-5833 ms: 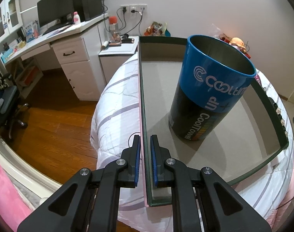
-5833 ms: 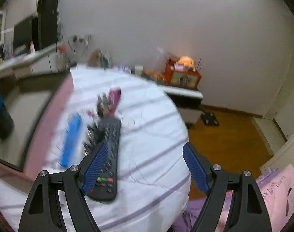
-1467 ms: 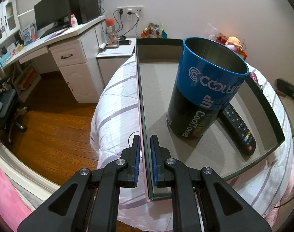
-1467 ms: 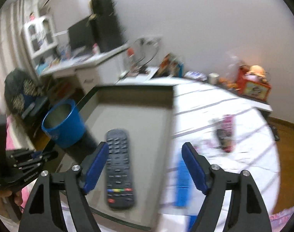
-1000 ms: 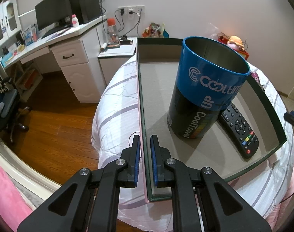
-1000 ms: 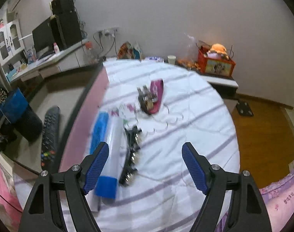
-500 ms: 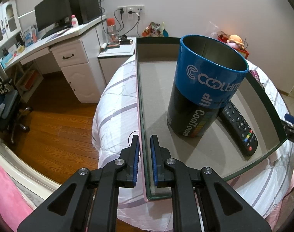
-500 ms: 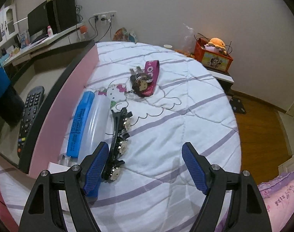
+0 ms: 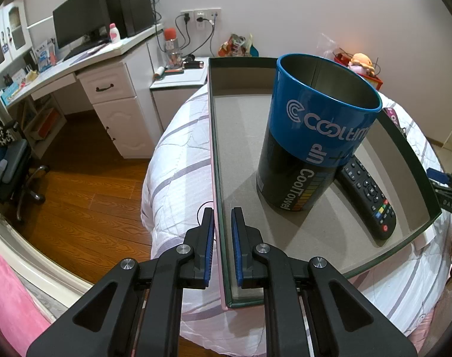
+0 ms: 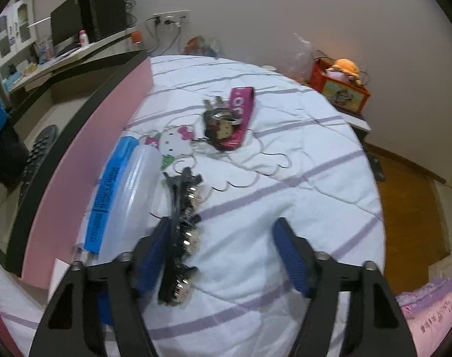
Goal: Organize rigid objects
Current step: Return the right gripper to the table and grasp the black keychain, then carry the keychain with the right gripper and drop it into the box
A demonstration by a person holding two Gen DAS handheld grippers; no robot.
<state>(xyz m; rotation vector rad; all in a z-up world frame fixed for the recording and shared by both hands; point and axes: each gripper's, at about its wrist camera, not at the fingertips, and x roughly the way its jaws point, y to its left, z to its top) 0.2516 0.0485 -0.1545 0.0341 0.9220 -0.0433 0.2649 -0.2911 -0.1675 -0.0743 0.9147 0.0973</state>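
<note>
My right gripper (image 10: 223,255), jaws closing with nothing gripped yet, straddles the hair clip (image 10: 181,235) beside the box (image 10: 86,160), which my shut left gripper (image 9: 223,247) pinches; next, I judge, clamp and lift.

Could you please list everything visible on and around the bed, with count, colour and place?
box lid: one, dark green rim, pink outside, on the bed.
can: one, blue and black, upright in the box lid.
remote: one, black, in the box lid beside the can.
tube: one, clear with blue label, on the bed along the lid's pink wall.
hair clip: one, black, studded, right of the tube.
keys: one bunch, magenta strap, farther up the bed.
left gripper: clamped on the lid's wall.
right gripper: closing, over the hair clip.
</note>
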